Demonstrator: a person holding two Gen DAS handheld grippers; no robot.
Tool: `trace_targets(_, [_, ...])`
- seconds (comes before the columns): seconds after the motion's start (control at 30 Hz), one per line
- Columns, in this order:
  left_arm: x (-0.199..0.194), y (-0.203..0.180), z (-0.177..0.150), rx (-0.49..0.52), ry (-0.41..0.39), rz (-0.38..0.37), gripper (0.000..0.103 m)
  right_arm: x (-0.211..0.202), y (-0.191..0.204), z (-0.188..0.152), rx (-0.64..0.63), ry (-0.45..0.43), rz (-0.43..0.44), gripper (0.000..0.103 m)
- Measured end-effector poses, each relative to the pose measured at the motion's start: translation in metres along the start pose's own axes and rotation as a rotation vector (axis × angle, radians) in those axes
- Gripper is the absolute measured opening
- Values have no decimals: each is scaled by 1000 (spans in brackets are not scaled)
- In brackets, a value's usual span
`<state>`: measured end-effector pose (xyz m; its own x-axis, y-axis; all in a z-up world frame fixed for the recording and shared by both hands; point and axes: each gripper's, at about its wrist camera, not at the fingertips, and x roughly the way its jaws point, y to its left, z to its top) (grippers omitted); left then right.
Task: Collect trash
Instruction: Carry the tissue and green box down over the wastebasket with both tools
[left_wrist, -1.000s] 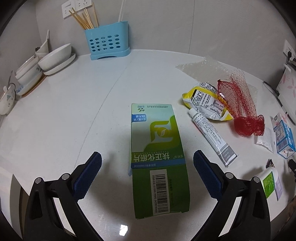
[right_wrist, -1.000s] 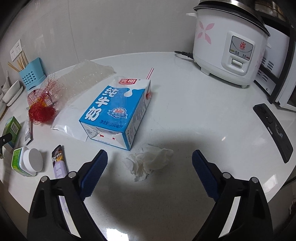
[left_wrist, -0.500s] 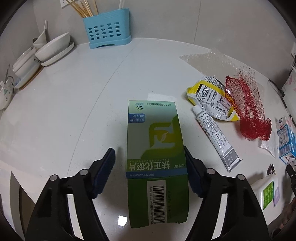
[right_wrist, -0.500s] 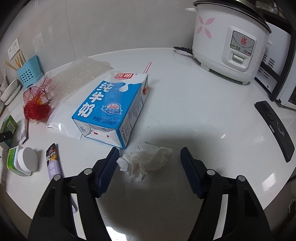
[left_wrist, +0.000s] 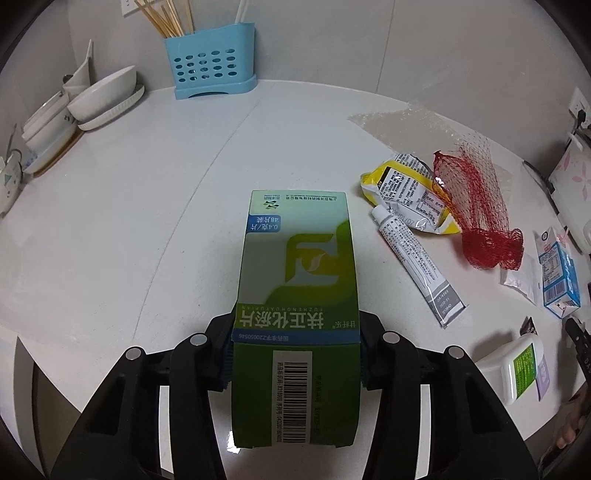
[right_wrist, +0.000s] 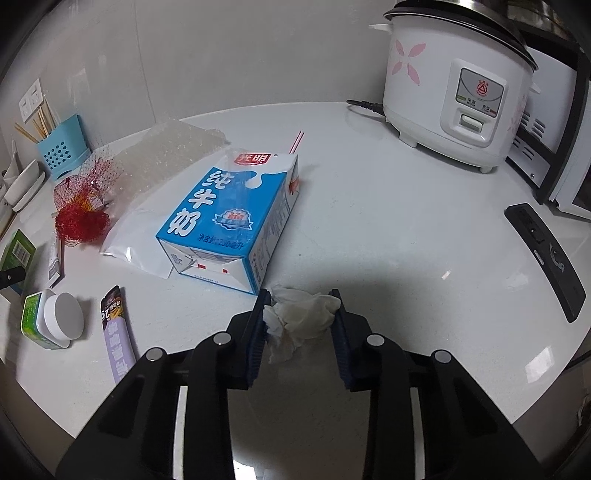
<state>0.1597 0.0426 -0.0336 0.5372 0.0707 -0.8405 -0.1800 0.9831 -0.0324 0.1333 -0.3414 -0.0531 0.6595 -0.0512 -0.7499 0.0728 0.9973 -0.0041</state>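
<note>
White countertop (left_wrist: 110, 221): left gripper (left_wrist: 295, 354) clamps green medicine box (left_wrist: 299, 280) by its sides; right gripper (right_wrist: 300, 325) pinches crumpled tissue (right_wrist: 299, 317) beside milk carton (right_wrist: 229, 218).

Trash pieces spread over a white countertop (right_wrist: 388, 221).
Green rectangular cardboard medicine box (left_wrist: 297, 284), barcode end nearest, clamped on both long sides. Crumpled white tissue wad (right_wrist: 301, 319), squeezed between blue pads, just in front of a blue-and-white milk carton (right_wrist: 229, 218) lying on its side atop a clear plastic bag (right_wrist: 129, 240). Red mesh net bag (left_wrist: 476, 214) bunched up, overlapping a crumpled yellow snack wrapper (left_wrist: 402, 192). White-and-grey ointment tube (left_wrist: 417, 260) flat beside the box. Small purple sachet (right_wrist: 118, 334) and green-labelled white container (right_wrist: 48, 319) near the counter edge.
</note>
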Motion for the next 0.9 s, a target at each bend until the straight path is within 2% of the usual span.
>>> trace_targets(0.23, [-30,-1,-18,10,-50,-44,47,-27,7,-7,-16,-56,5,29])
trace_targets(0.47, [-69,1,-53,16,-108,-102,47,-65,19,-32,-35,-116,45,30])
trace_targets(0.73, [-121,-1,-118,37,-181,-168,47,-117,39,-80,-64,-211,91,29])
trace_targets(0.9, [-142,-2,-163,56,-201,-205,47,-143,51,-123,-88,-250,131,29])
